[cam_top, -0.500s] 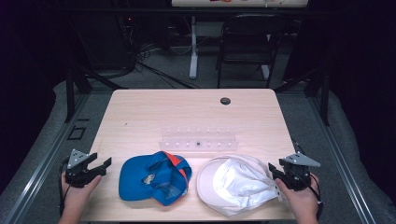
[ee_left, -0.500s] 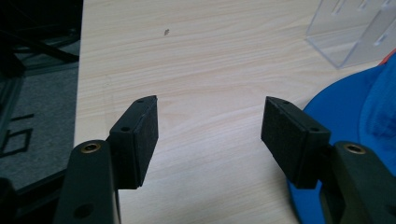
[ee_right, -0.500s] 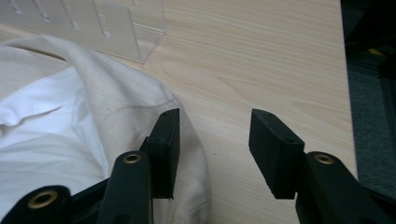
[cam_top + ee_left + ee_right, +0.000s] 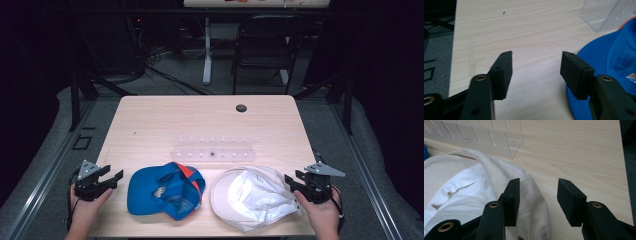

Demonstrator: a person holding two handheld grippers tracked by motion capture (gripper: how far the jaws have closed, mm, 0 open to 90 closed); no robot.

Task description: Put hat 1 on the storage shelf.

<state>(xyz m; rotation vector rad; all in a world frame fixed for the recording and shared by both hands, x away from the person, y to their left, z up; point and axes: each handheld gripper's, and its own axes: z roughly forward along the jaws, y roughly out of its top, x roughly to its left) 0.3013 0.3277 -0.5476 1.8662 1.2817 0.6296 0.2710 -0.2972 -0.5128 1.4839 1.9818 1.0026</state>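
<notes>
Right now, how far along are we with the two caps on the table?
Nothing looks done yet: the blue cap and the white cap both lie on the table in front of the clear rack. In hand: the left gripper is open beside the blue cap's brim, and the right gripper is open at the white cap's edge. Gripping and moving both caps is probably what's left.

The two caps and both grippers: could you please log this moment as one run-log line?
left gripper: open, beside blue cap | right gripper: open, at white cap edge | clear rack: behind caps | nothing held
</notes>
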